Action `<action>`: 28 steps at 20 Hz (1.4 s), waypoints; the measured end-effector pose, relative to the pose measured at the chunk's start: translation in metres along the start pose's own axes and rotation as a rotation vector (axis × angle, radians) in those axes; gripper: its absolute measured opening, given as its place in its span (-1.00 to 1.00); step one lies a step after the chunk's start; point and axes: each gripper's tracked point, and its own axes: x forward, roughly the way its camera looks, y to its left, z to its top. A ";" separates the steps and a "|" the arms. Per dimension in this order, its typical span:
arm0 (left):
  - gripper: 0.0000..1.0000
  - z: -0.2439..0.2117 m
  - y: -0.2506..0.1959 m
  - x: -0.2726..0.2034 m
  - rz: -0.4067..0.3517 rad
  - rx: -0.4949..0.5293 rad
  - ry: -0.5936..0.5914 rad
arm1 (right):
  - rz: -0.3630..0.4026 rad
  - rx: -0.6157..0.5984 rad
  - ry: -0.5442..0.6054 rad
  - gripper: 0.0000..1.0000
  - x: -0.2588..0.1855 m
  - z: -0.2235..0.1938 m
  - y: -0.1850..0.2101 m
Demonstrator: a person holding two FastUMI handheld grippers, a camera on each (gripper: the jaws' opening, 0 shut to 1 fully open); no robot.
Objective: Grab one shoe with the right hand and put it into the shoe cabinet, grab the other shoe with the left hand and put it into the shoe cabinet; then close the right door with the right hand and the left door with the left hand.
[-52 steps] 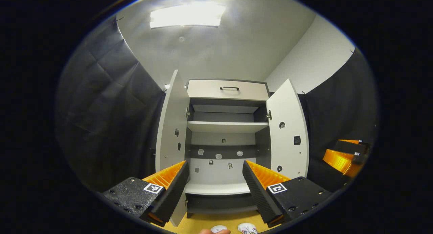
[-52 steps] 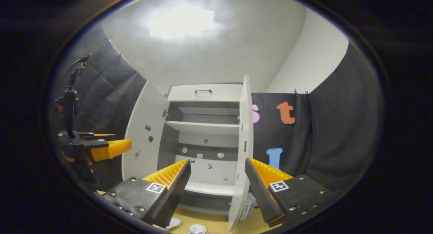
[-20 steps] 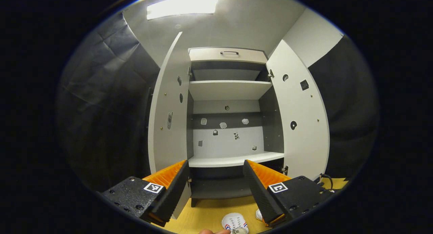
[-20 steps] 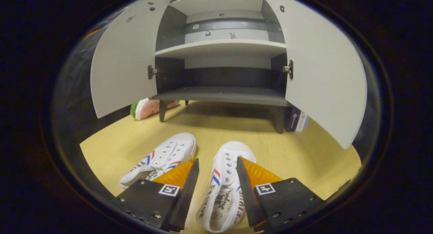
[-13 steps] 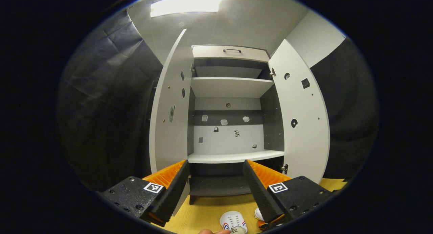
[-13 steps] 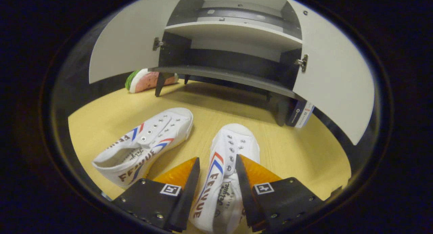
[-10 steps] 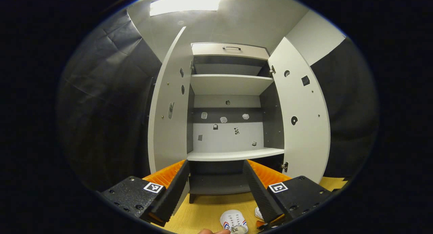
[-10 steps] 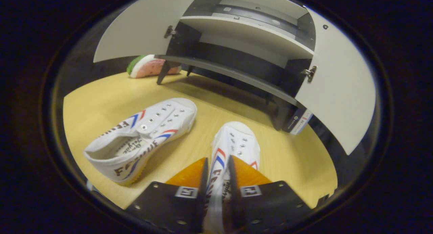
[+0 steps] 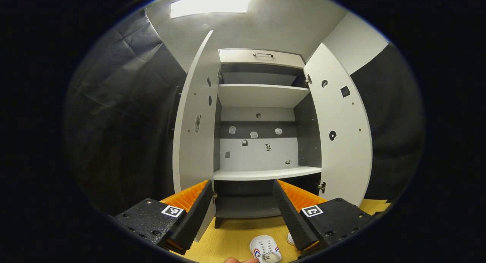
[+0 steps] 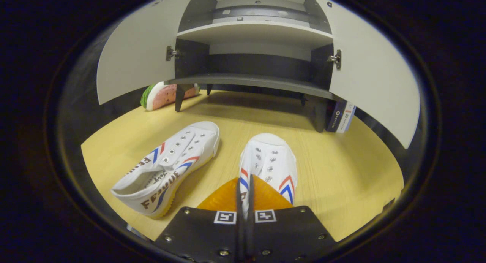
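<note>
The right tongs are pinching a thin fold of canvas at the collar of the right-hand shoe, their two fingers nearly meeting on it. That shoe is looking light and soft: a low white canvas sneaker with metal eyelets, red and blue chevrons on its side and a rounded rubber toe cap. The upper is likely to buckle under a squeeze, so the collar or heel edge is the sensible hold, and the toe will probably droop once lifted. It is sitting on the yellow wooden floor, toe pointing toward the shoe cabinet, whose two doors are standing open. The other shoe is lying just beside it to the left, apart from it and angled.

The left tongs are hanging open and empty, facing the cabinet's shelves.
</note>
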 end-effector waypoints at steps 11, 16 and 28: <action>0.94 -0.008 0.011 0.018 0.009 0.015 0.018 | 0.048 0.042 -0.203 -0.97 -0.026 0.112 0.000; 0.94 -0.014 0.012 0.037 -0.002 0.018 0.035 | 0.035 0.030 -0.397 -0.97 -0.050 0.242 -0.011; 0.94 -0.036 0.011 0.078 -0.038 -0.002 0.077 | -0.054 0.005 -0.522 -0.98 0.035 0.477 -0.049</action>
